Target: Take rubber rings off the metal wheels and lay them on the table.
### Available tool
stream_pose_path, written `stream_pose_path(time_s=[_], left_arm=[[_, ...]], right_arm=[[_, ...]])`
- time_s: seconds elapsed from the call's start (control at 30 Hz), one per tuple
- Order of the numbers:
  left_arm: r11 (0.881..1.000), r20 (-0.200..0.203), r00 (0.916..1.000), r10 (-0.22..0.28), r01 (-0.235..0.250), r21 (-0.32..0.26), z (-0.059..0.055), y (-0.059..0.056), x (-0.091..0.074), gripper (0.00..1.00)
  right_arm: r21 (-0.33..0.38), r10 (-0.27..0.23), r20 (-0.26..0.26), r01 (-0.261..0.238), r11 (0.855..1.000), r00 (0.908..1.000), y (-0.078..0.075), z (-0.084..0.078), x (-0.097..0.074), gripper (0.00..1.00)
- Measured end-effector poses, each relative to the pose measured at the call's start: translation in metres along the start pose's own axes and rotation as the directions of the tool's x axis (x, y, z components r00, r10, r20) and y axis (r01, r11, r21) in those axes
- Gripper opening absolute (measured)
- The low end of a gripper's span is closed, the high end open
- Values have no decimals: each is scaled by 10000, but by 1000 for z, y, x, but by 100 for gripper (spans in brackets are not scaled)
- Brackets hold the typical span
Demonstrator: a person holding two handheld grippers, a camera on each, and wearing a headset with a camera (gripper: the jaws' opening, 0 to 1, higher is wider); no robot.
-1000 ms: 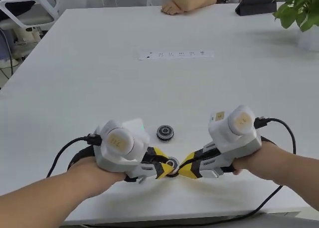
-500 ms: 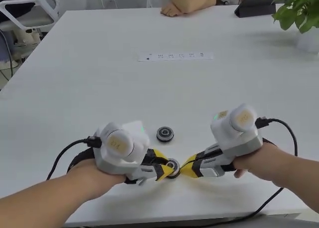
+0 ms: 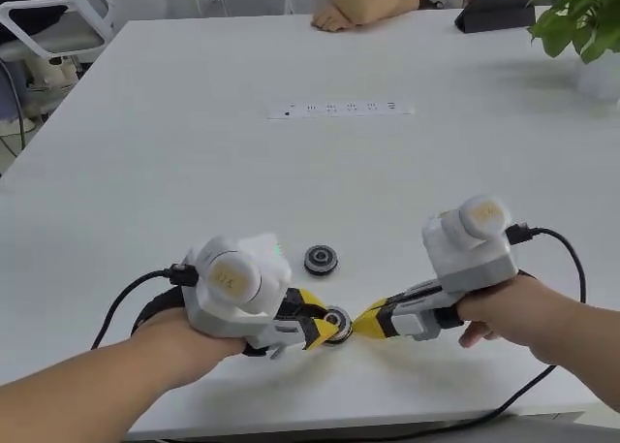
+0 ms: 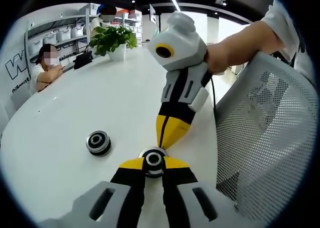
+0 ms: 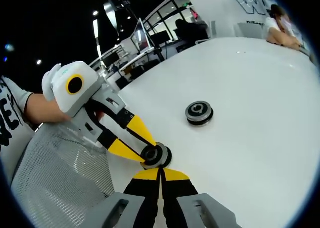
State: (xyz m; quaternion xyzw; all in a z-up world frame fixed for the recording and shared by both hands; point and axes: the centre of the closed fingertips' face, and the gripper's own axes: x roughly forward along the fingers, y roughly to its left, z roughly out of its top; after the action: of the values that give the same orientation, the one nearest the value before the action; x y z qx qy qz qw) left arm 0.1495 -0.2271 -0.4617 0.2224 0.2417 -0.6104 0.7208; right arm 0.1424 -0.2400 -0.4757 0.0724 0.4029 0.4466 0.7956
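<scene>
Your left gripper (image 3: 325, 329) clamps the near metal wheel (image 3: 336, 321); your right gripper (image 3: 361, 321), jaws pressed together, touches its rim.

A white table (image 3: 194, 152) bears a power strip (image 3: 341, 107), with a leafy plant (image 3: 576, 16) and a white chair (image 3: 48, 26) at far corners.

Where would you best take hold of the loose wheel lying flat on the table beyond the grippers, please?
The loose wheel lies flat, hub up, bare table all round: probably come straight down and pinch across its black rubber rim.
</scene>
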Motion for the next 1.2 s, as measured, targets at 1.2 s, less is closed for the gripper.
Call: stream_pose_path(time_s=[1.2], left_arm=[[9999, -14, 9999, 141, -141, -28, 0, 1, 0, 7]], right_arm=[[1234, 225, 688, -308, 9919, 9974, 9, 7, -5, 0]])
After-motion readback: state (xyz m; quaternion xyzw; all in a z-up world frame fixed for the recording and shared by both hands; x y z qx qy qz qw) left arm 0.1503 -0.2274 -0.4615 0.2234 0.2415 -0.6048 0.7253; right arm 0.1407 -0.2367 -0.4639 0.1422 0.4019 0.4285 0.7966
